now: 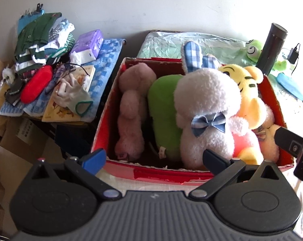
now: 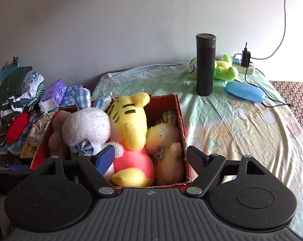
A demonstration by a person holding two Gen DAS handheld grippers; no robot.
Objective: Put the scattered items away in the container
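Observation:
A red cardboard box (image 1: 103,124) (image 2: 180,112) sits on the bed. It holds a white bunny plush (image 1: 205,108) (image 2: 87,128), a yellow tiger plush (image 1: 249,92) (image 2: 131,120), a green plush (image 1: 163,108), a pinkish-brown plush (image 1: 131,104) and a tan plush (image 2: 167,146). A green frog plush (image 2: 225,70) (image 1: 251,49) lies on the bed behind a black flask (image 2: 205,64) (image 1: 271,46). My left gripper (image 1: 153,158) is open at the box's near edge. My right gripper (image 2: 151,156) is open over the box's near side.
A blue glasses case (image 2: 244,91) and a power strip (image 2: 243,64) with cables lie on the bed at the right. A cluttered side table (image 1: 109,60) at the left holds clothes, a purple tissue pack (image 1: 87,44), a red pouch (image 1: 37,84) and a book.

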